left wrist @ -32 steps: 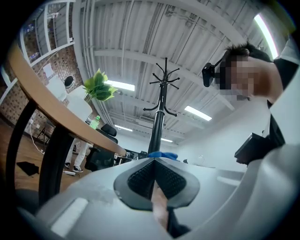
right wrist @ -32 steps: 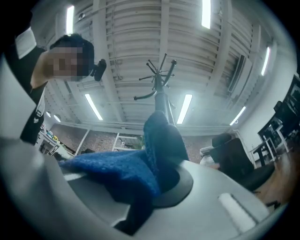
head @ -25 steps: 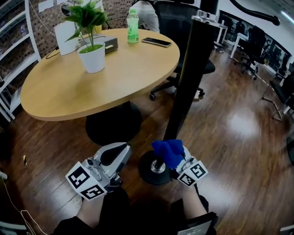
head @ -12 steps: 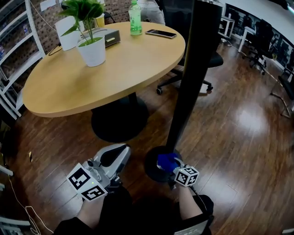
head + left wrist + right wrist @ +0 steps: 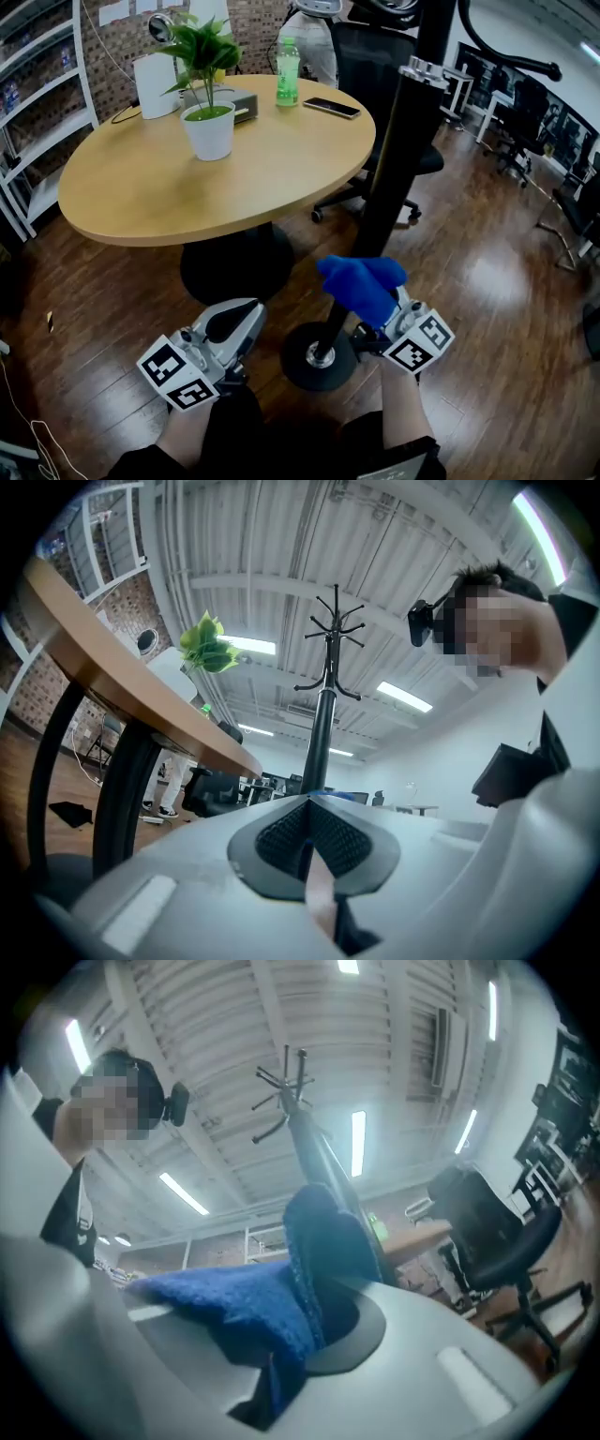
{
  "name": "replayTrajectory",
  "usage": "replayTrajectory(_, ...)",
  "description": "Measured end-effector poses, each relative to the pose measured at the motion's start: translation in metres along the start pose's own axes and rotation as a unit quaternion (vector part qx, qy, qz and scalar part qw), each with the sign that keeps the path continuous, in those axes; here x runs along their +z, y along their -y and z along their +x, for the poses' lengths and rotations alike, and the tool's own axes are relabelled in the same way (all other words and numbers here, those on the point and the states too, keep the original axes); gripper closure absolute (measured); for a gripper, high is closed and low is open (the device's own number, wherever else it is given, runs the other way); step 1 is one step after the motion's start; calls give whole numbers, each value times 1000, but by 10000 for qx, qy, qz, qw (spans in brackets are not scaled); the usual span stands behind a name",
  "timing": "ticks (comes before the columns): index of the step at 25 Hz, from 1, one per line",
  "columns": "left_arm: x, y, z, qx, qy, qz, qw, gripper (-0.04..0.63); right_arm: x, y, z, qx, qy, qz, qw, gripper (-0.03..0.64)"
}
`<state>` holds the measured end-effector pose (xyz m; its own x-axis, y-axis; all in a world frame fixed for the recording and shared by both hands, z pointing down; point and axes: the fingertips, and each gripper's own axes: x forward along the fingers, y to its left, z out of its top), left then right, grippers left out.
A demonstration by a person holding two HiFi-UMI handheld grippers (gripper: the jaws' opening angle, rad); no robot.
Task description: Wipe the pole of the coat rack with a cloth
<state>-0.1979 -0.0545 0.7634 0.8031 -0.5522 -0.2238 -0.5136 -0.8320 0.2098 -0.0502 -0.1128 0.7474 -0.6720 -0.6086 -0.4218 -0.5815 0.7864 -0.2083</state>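
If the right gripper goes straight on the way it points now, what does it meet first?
Probably the coat rack's pole: the cloth in the right gripper is close to it, though depth is unclear.

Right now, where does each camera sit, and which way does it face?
Head view: on the person's head, facing steeply down at pole, table; left gripper, right gripper, forearms show.
Left gripper view: on that gripper, facing up along shut jaws; the person's torso shows.
Right gripper view: likewise, jaws gripping the cloth.
Shared: all three see the pole.

Pole [image 5: 398, 150] partly behind blue cloth [image 5: 361, 284]
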Motion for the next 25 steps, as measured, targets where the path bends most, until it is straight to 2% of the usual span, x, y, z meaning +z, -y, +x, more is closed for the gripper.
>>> replayTrajectory(4,20,5,-4,5,276,-28,9996,595,100,-18,36,46,539,-134,9984,595)
replayTrajectory(8,43,9,-8,-82,548,19,9985,595,182,-27,62,-16,969,-346,9947,595)
replayTrajectory(11,57,9,-16,-82,678,86,9976,595,230,-34,78,-14,1286,-415,9908,595)
replayTrajectory(13,62,6,-21,-37,737,98,9972,595,245,-34,81,-67,1422,-379,9891,595)
replayTrajectory(16,62,2,-23,6,730,116,9973,595,233,-30,73,-286,1281,-816,9880,595)
replayTrajectory(19,57,-2,-21,40,670,128,9977,595,196,-25,60,-429,916,-1323,9860,595)
replayTrajectory(21,53,-5,-17,42,613,134,9980,595,162,-17,45,-506,698,-1290,9879,595)
replayTrajectory(25,37,-11,-12,50,433,93,9990,595,78,4,7,-682,391,-828,9935,595)
